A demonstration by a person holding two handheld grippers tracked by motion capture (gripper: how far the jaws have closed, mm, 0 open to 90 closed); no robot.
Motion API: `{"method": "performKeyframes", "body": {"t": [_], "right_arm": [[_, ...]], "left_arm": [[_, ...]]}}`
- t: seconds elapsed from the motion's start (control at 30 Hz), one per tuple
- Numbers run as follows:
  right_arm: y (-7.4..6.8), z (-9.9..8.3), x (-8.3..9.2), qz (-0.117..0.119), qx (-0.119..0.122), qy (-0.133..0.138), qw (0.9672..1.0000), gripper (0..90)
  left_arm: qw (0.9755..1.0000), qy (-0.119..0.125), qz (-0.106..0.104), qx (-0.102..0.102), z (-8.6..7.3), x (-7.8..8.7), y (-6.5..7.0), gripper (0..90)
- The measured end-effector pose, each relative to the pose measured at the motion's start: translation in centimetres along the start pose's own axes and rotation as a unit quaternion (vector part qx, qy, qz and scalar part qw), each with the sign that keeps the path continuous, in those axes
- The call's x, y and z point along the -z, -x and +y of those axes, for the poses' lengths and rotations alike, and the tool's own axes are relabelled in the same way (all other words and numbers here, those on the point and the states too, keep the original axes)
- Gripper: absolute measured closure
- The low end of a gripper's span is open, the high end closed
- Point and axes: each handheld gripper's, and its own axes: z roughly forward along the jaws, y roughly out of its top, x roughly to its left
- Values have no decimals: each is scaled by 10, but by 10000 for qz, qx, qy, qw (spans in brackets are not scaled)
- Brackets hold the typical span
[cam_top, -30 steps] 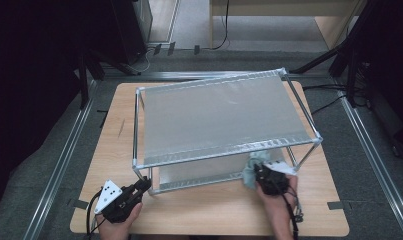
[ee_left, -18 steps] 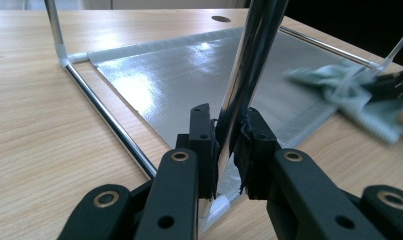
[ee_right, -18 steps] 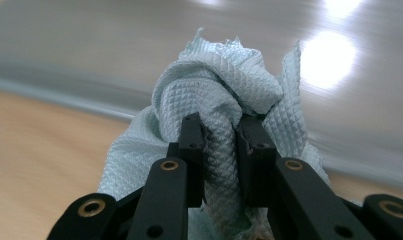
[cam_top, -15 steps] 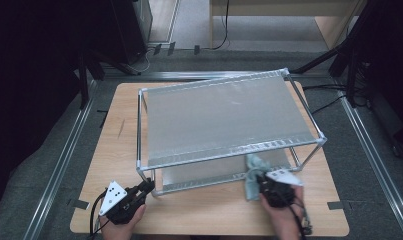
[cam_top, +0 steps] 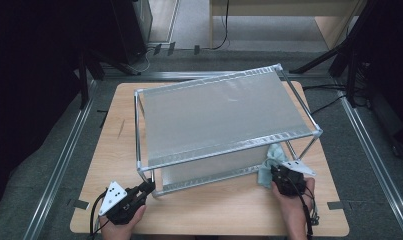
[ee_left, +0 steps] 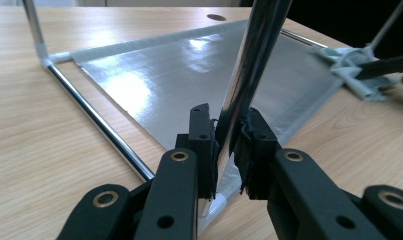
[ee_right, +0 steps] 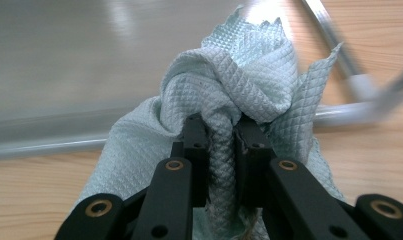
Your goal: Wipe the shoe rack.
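Cloth pinched in right tongs.

Dim, dark-edged high view; glare on the shelf sheet; right gripper view's background blurred.

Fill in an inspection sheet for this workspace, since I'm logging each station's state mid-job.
Surface: wooden table, bare around the rack.
Job's things: metal-framed rack with grey sheet shelves stands on the table; pale green cloth bunched at the rack's near right corner.
Clutter: nothing seen.
Grippers: left gripper is clamped on the rack's near left upright post; right gripper is shut on the cloth, its jaws having just closed a little further.
Cables: a cable trails from each gripper; more cables lie on the floor to the right.
Surroundings: grey floor, metal rails along both table sides, dark stands at the back.
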Motion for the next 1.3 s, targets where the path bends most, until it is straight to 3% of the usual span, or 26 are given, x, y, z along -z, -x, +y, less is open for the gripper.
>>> {"method": "performKeyframes", "body": {"t": [0.1, 0.2, 0.3, 0.47, 0.73, 0.87, 0.9, 0.93, 0.97, 1.03, 1.1, 1.17, 1.2, 1.23, 1.3], "right_arm": [[-24, 1, -3, 370, 188, -77, 9991, 784], [-54, -1, -4, 724, 470, -161, 9961, 782], [-83, -4, -4, 1109, 793, -194, 9905, 781], [-122, -10, -3, 1590, 1130, -242, 9805, 781], [-159, -20, 2, 2455, 1524, -388, 9566, 783], [-170, -23, 5, 2944, 1886, -493, 9356, 781], [-170, -23, 5, 2939, 1953, -468, 9345, 780], [-167, -22, 5, 2936, 1943, -449, 9349, 779], [-162, -21, 5, 2880, 1889, -411, 9379, 779], [-144, -13, 7, 2633, 1676, -293, 9496, 780], [-116, -1, 12, 2359, 1241, -78, 9638, 780], [-85, 9, 17, 1770, 995, 149, 9791, 780], [-69, 13, 19, 1447, 896, 251, 9851, 781], [-52, 16, 21, 1188, 710, 333, 9898, 781], [-21, 18, 23, 773, 314, 449, 9955, 784]], "left_arm": [[9995, -57, -260, -138, -1, -4, 13, 783], [9985, -127, -481, -230, -2, -10, 29, 787], [9967, -165, -766, -208, -2, -18, 42, 779], [9943, -209, -1007, -297, -3, -26, 58, 779], [9915, -277, -1251, -217, -4, -32, 70, 772], [9920, -267, -1192, -319, -4, -34, 72, 777], [9922, -283, -1162, -353, -3, -34, 72, 779], [9924, -281, -1140, -357, -3, -35, 73, 781], [9923, -278, -1148, -362, -3, -35, 73, 781], [9920, -280, -1176, -361, -3, -36, 72, 782], [9918, -277, -1185, -383, -2, -37, 72, 782], [9918, -271, -1184, -389, -2, -37, 72, 783], [9917, -271, -1198, -380, -2, -38, 72, 783], [9916, -273, -1202, -389, -2, -38, 71, 783], [9917, -266, -1197, -388, -2, -39, 72, 783]]}}
